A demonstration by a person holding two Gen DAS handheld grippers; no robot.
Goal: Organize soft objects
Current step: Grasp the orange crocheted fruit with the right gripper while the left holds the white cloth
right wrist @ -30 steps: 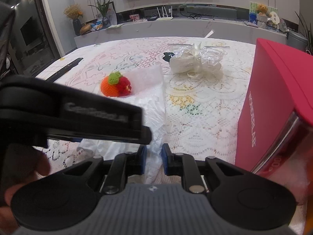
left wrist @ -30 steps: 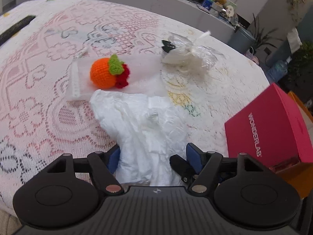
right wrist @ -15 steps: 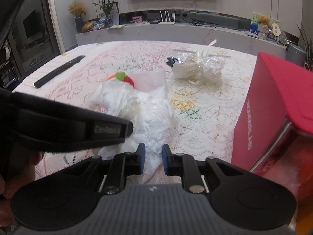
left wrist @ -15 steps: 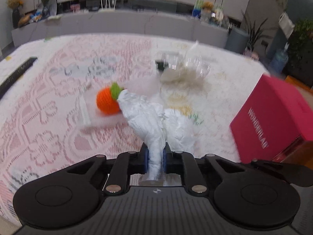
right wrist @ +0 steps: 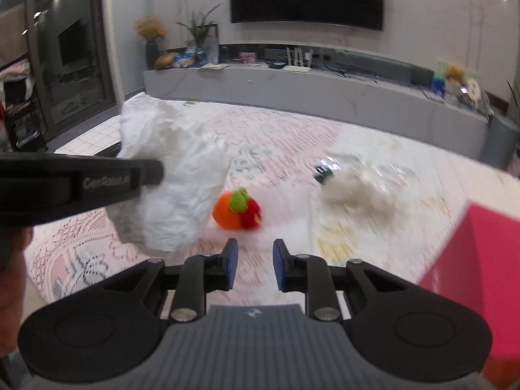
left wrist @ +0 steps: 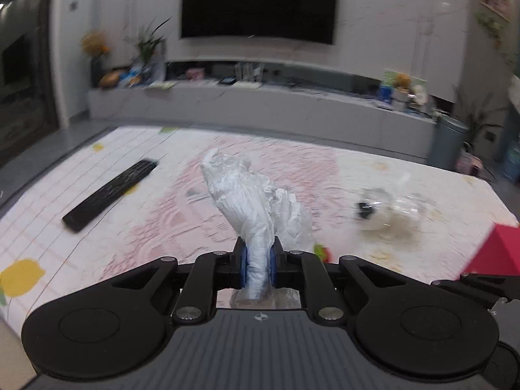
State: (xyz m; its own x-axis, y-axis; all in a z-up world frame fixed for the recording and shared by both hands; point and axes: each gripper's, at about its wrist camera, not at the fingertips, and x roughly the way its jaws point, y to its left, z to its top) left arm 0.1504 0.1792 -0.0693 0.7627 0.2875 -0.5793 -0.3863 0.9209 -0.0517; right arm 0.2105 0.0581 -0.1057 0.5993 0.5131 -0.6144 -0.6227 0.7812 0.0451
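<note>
A crumpled white plastic bag (left wrist: 250, 201) hangs in the air above the lace-covered table (left wrist: 136, 227), pinched at its gathered neck between the blue pads of the left gripper (left wrist: 258, 261), whose jaws are clamped tight on it. From the right wrist view the same bag (right wrist: 172, 182) billows out past the left tool's black finger, clear of the cloth. The step in hand looks like the lift-and-carry of the bag, with its resting place not yet reached; the likeliest goal is the red box (right wrist: 481, 276) at the right edge, though whether that box is open cannot be told from here.

The right gripper (right wrist: 255, 268) hovers low over the table with its jaws apart and nothing between them, pointed toward a crocheted orange toy (right wrist: 235, 209) with a green leaf and red tip that lies on the cloth just beyond. The next move probably calls for the left hand to swing the bag across without dragging it over the toy, while the right closes on the toy.

Farther back sits a clear cellophane bundle (right wrist: 354, 185), blurred by motion, and a black remote control (left wrist: 109, 195) lies well apart on the left side. The loose bag itself partly screens the toy from the left camera.
</note>
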